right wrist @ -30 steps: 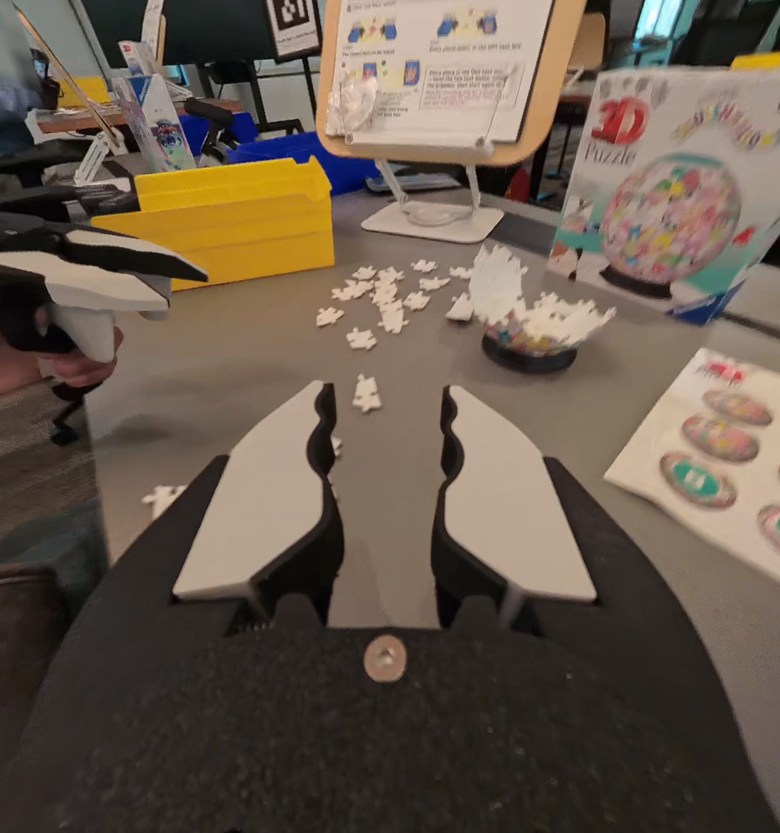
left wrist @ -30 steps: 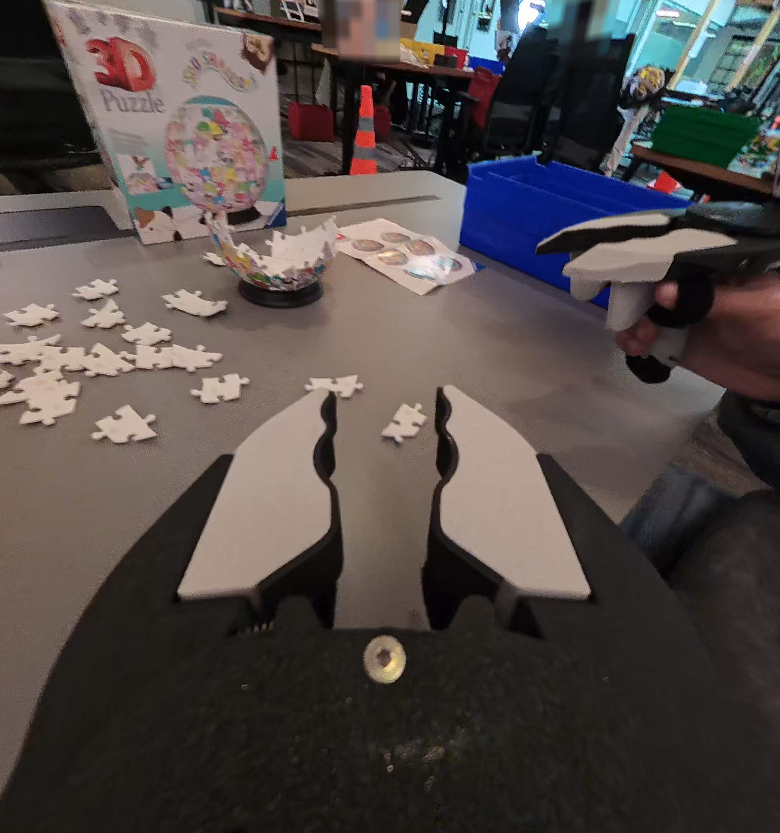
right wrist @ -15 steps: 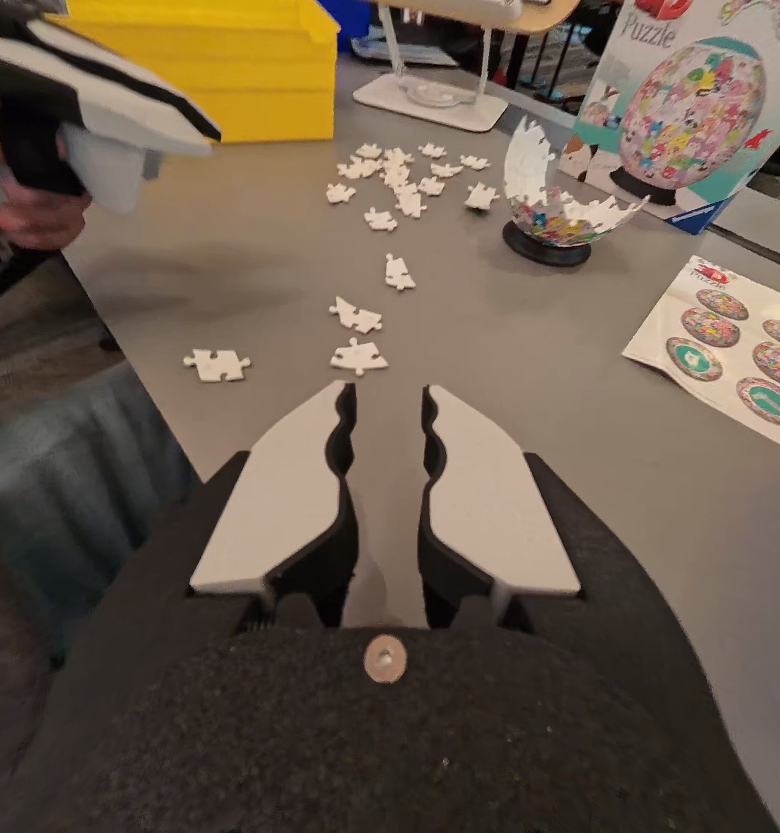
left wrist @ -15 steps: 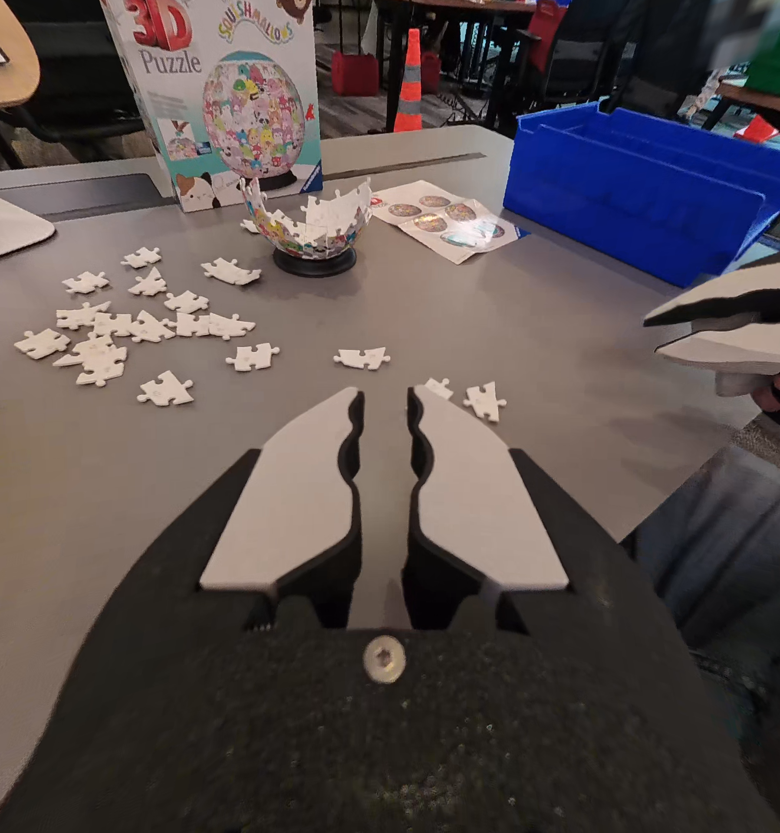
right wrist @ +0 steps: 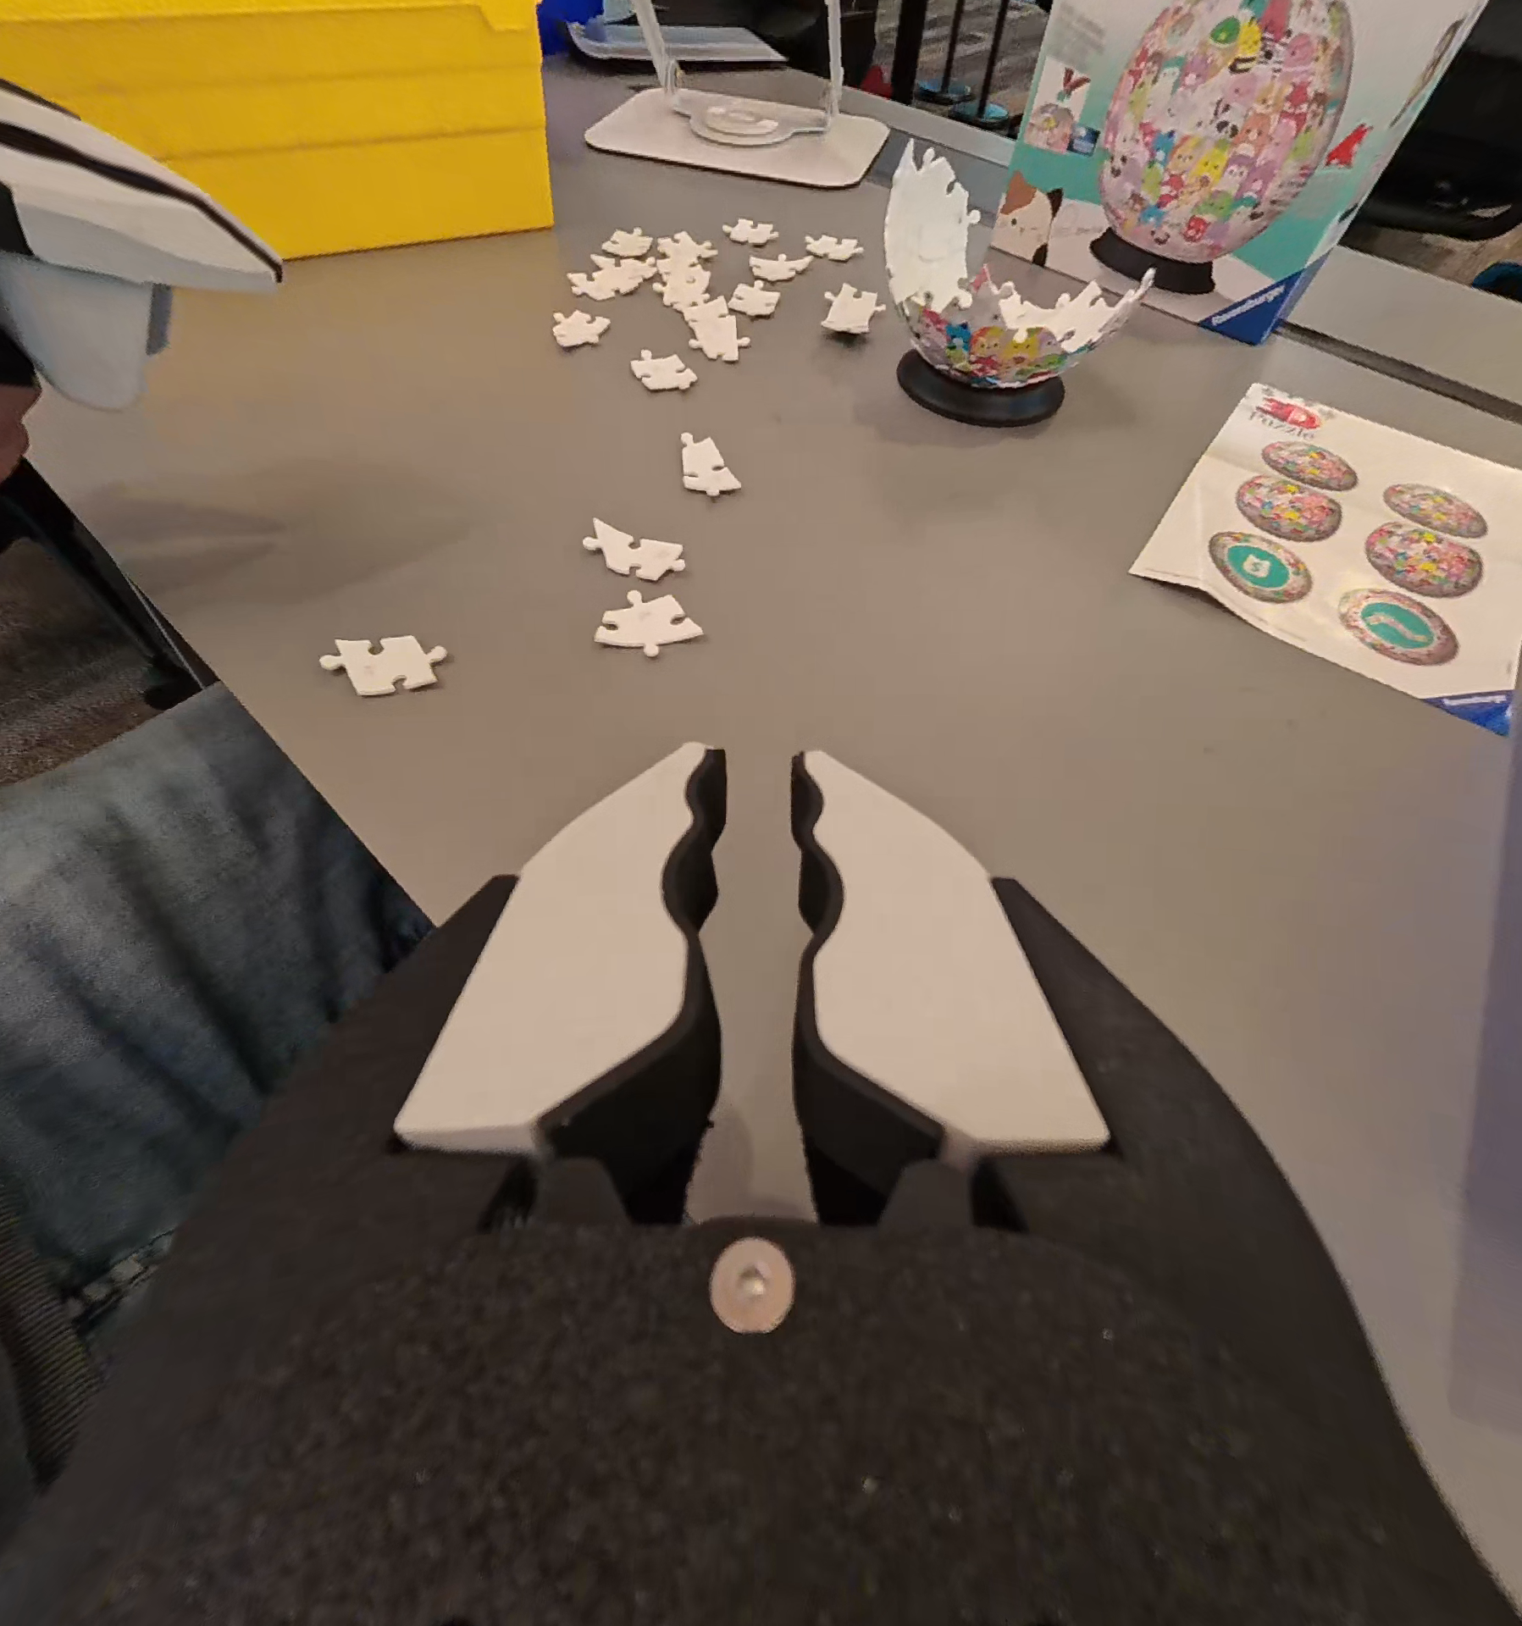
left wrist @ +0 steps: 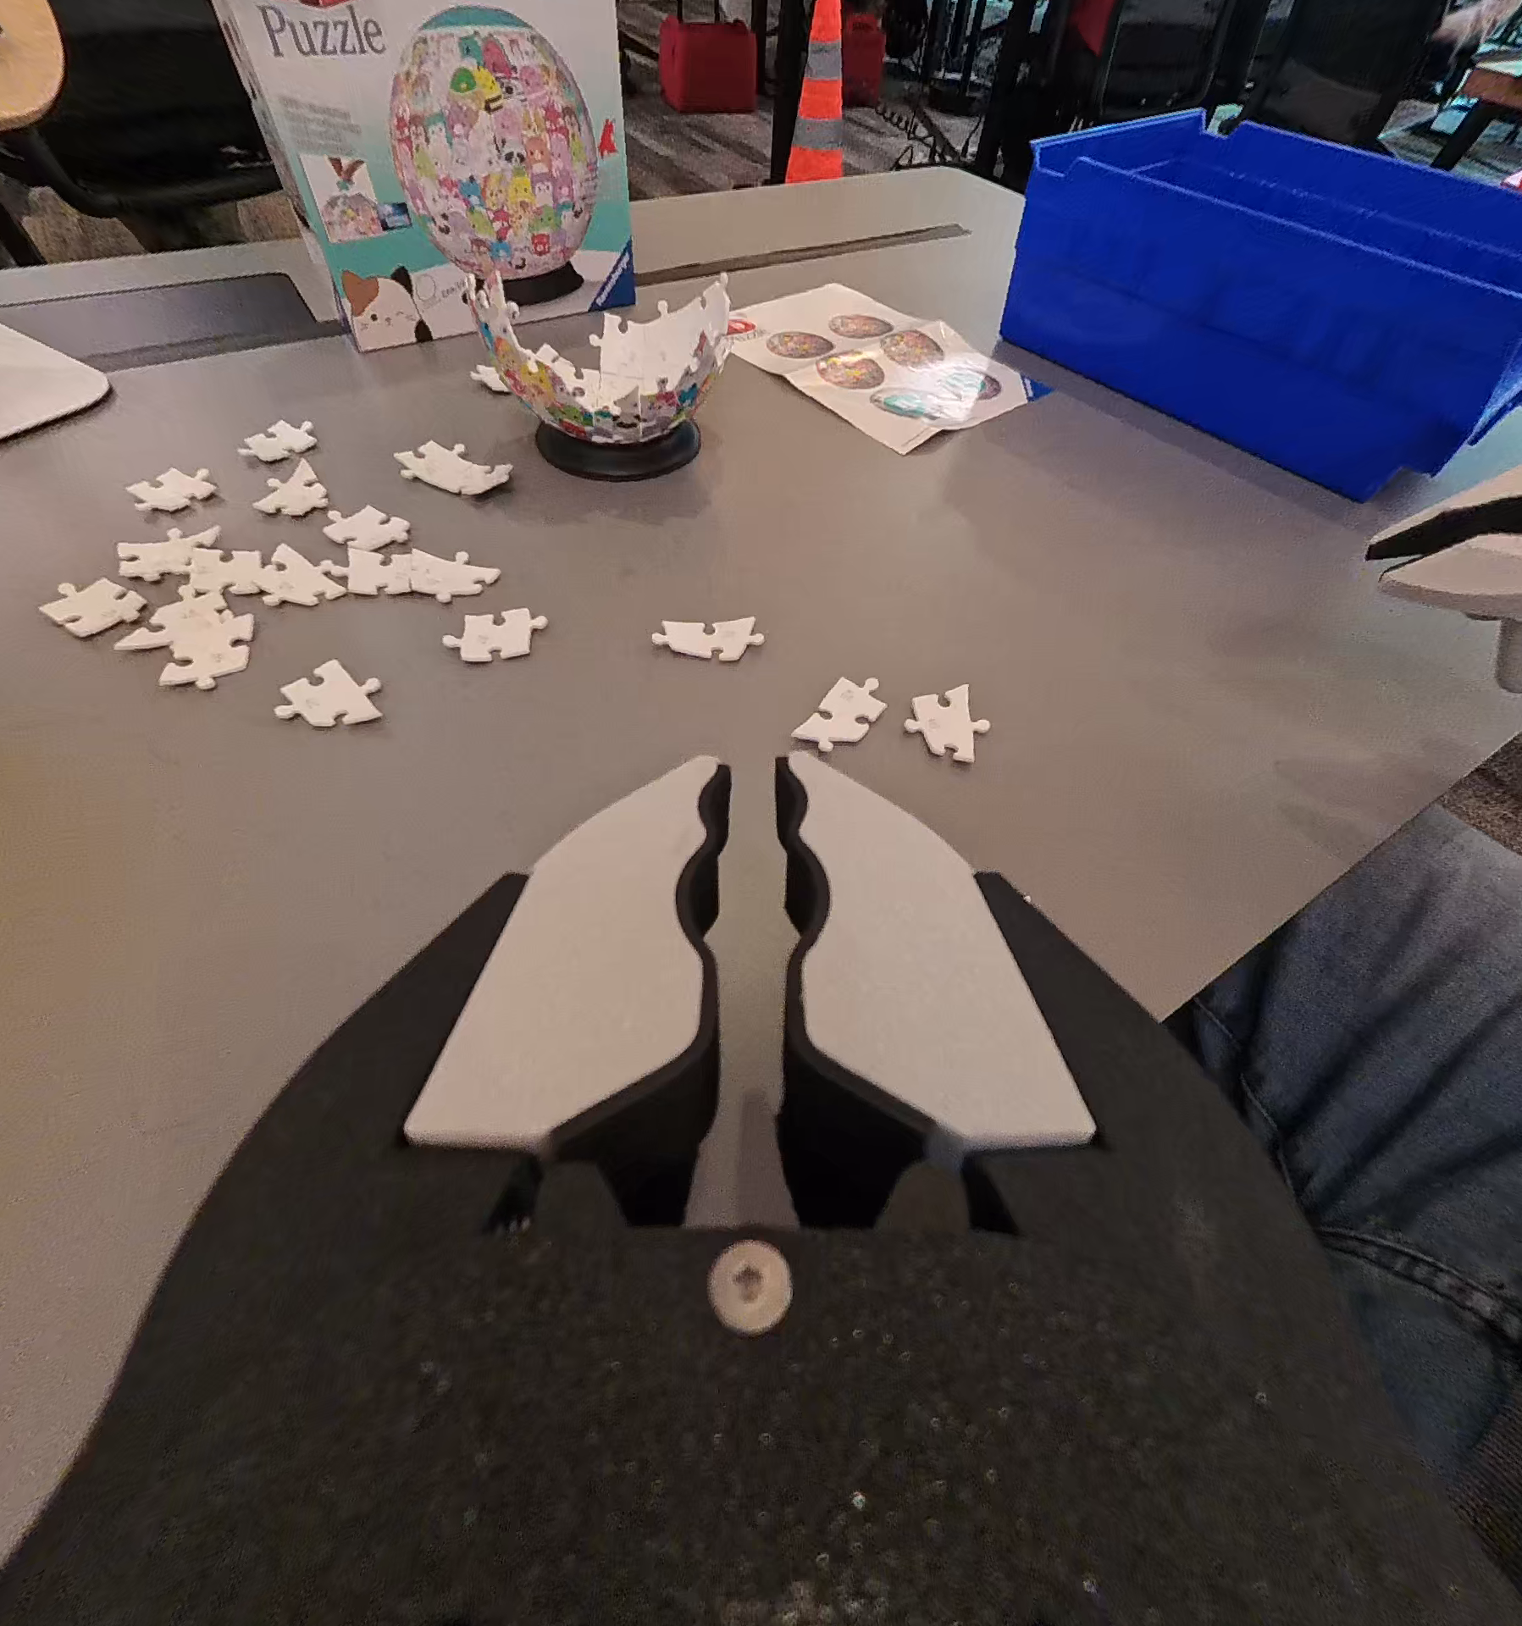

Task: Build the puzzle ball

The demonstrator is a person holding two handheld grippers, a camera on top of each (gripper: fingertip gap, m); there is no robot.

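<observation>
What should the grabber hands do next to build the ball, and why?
Probably the right gripper should reach forward to the nearest loose piece and pinch it. Both it and the left gripper are empty, jaws nearly closed with a slim gap, so it likely must open a little first. The half-built ball on its black stand still has a jagged open top, and many white pieces lie on the table.

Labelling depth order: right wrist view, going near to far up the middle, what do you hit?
right gripper → lone puzzle piece → cluster of loose pieces → half-built puzzle ball on its black stand → puzzle box
</observation>
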